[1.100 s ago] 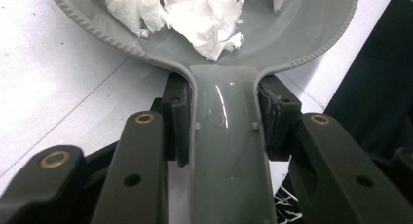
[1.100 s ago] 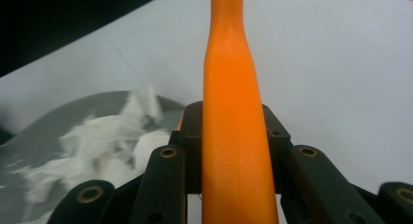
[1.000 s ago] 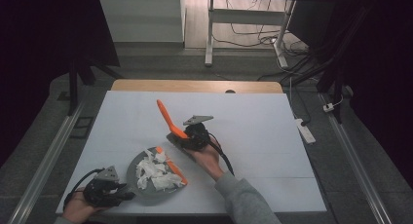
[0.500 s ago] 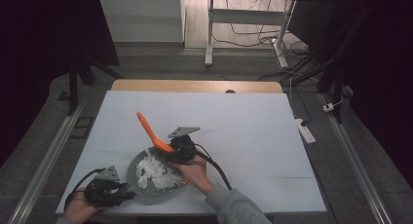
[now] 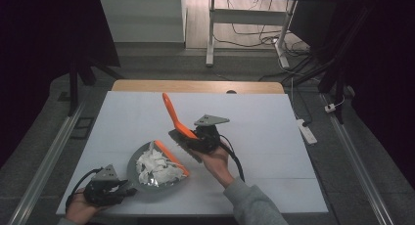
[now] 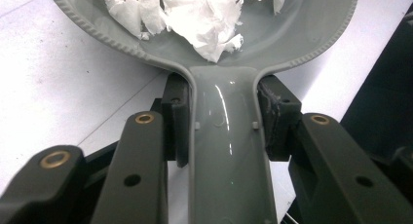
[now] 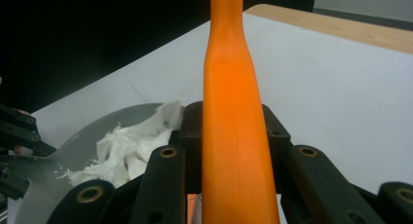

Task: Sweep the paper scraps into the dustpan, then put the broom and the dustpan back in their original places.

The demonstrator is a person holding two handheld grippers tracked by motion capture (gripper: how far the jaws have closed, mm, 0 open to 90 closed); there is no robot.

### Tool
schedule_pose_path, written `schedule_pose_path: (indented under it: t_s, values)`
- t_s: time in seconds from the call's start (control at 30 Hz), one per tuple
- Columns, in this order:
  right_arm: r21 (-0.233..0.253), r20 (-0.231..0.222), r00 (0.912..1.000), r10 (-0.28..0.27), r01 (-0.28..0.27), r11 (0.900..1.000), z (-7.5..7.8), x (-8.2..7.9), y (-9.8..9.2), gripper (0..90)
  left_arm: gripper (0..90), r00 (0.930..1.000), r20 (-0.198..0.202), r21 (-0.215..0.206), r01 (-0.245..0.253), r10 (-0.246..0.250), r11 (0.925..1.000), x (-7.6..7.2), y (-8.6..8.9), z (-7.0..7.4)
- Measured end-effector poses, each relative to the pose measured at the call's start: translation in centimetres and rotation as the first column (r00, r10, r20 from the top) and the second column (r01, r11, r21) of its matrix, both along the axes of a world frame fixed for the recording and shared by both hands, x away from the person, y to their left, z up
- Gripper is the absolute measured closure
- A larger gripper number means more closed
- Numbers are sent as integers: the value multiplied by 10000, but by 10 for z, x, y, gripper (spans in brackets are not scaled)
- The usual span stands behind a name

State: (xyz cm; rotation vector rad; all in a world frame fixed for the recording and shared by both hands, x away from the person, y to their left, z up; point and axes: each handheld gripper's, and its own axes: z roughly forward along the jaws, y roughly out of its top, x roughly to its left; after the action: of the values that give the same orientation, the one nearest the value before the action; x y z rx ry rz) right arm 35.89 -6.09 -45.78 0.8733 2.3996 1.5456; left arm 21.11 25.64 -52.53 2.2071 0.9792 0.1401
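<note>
High view: a white desk [image 5: 274,117] with a wooden strip along its far edge carries a grey dustpan [image 5: 147,178] near the front left. The pan holds a heap of torn white paper scraps [image 5: 155,167], and an orange strip runs along its right-hand lip. The left claw [image 5: 115,191] sits at the front left corner in the person's left hand [image 5: 80,210], reaching toward the pan's handle, with a grey three-cornered plate on top and a cable looping behind it. The right claw [image 5: 188,137] is raised just beyond the pan, carried by the right hand [image 5: 215,161] with a grey sleeve behind it. It holds a small brush [image 5: 177,124] whose orange handle slants up and away to the far left, while the dark bristle head hangs just beside the pan's right lip.

Left claw view: the two black jaws are clamped on the dustpan's flat grey handle [image 6: 229,151], one pad pressed to each edge. The round bowl of the pan spreads out above them with paper scraps [image 6: 195,14] lying in it, and the white desk [image 6: 58,87] shows beneath.

Right claw view: the jaws are closed on the brush's orange handle [image 7: 234,136], which rises straight up the middle. To the lower left lies the grey pan [image 7: 73,156] with its white scraps [image 7: 131,146], and the desk [image 7: 336,83] stretches off to its wooden far edge.
</note>
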Motion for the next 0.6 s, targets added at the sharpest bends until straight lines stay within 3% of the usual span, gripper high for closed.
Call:
schedule_pose_path:
  t_s: [0.27,0.6]
  values:
    - [3,59,9995,-294,294,9996,4,1,-40,706,617,9980,148,-125,-615,617,9980,1,0,4]
    - [5,-155,9987,-488,489,9988,3,-2,-79,707,617,9866,113,-262,-1624,1627,9864,5,0,8]
